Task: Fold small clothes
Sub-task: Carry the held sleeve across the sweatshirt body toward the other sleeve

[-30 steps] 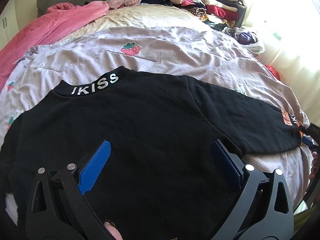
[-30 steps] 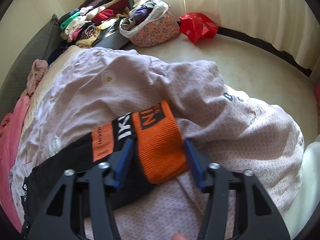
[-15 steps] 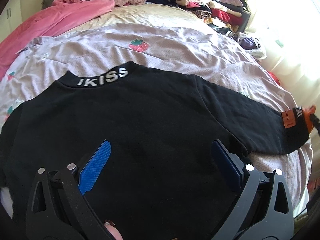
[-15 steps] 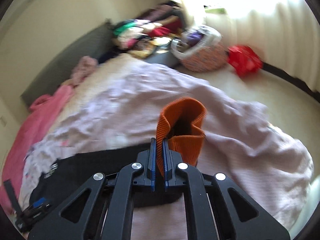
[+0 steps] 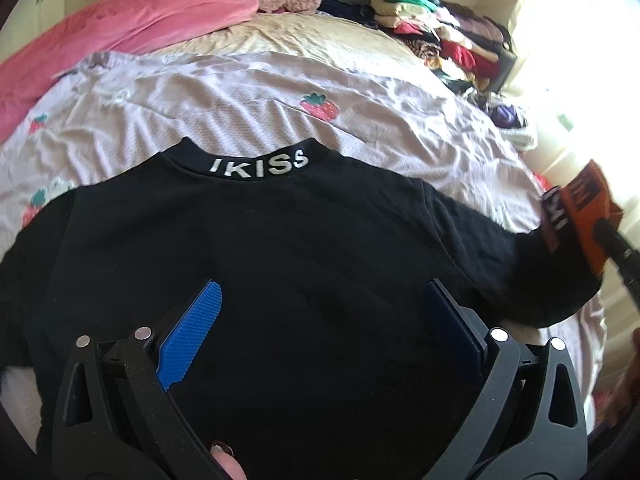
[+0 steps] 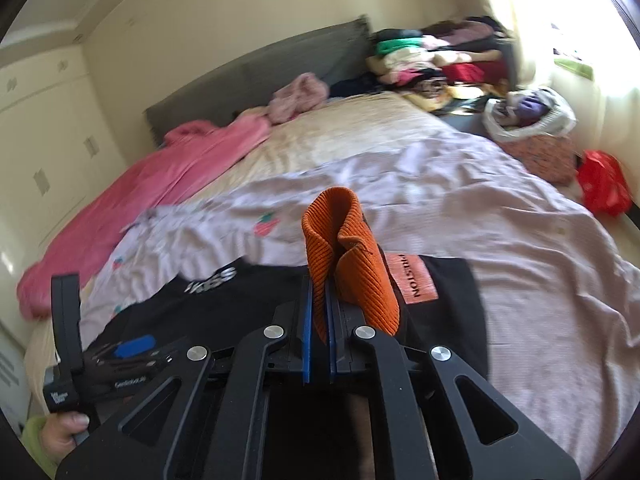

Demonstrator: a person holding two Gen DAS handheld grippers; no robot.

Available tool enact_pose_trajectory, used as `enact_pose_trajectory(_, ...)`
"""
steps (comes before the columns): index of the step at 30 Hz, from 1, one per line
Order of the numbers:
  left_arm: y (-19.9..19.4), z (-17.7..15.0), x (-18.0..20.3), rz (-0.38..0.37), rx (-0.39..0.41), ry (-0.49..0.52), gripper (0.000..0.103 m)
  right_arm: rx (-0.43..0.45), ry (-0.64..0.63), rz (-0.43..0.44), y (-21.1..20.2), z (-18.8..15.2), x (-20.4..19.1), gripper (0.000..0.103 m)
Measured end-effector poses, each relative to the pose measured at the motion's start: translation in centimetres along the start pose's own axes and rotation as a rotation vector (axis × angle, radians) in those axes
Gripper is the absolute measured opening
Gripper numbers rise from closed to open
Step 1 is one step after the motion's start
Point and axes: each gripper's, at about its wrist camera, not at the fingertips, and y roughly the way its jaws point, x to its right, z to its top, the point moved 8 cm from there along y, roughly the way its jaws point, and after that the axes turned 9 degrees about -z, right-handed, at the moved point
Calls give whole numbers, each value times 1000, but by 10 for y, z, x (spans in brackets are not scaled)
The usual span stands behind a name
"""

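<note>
A black sweatshirt [image 5: 280, 248] with "IKISS" on its collar lies flat on the bed, back up. My left gripper [image 5: 324, 320] hovers open over its lower back, and the blue fingers [image 5: 192, 332] hold nothing. My right gripper [image 6: 318, 292] is shut on the orange ribbed cuff [image 6: 344, 256] of the sweatshirt's right sleeve. The cuff is lifted off the bed and the black sleeve [image 6: 440, 300] trails below it. In the left wrist view the raised cuff [image 5: 584, 204] and the right gripper [image 5: 612, 240] show at the right edge. The right wrist view shows the left gripper [image 6: 132, 348] at lower left.
A lilac strawberry-print sheet [image 5: 360, 120] covers the bed, with a pink blanket [image 5: 120, 32] along its far left. A pile of folded clothes [image 6: 432, 60], a floral basket [image 6: 536, 140] and a red bag [image 6: 600, 184] stand beyond the bed's right side.
My right gripper closed on the orange cuff, lifted it off the sheet and carried it up and in toward the sweatshirt's body while rolling. The left gripper shifted slightly, still open.
</note>
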Motion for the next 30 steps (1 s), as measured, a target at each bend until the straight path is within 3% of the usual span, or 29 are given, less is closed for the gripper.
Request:
enact_pose_trajectory(3, -5, 2, -12, -3, 15, -33, 94, -21, -63, 57, 7, -5, -37, 5)
enact_pose_trajectory(6, -8, 2, -24, -51, 13, -103, 94, -47, -107, 115, 21, -12, -64, 5)
enact_pose_trajectory(9, -10, 2, -35, -53, 17, -145, 94, -94, -123, 124, 35, -22, -75, 5)
enact_pose_trajectory(15, -12, -1, -42, -86, 12, -182, 94, -142, -110, 120, 53, -33, -78, 5)
enact_pose_trajectory(21, -9, -2, -38, -110, -3, -186, 94, -189, -86, 170, 62, -39, -78, 10)
enact_pose_trajectory(23, -7, -3, -36, -118, -9, -190, 94, -173, -82, 172, 57, -36, -77, 12)
enact_pose_trajectory(26, -5, -2, -29, -138, -11, -181, 94, -150, -53, 169, 51, -29, -67, 24)
enact_pose_trajectory(30, 0, -9, -17, -179, -31, -182, 94, -144, -19, 127, 52, -27, -50, 24)
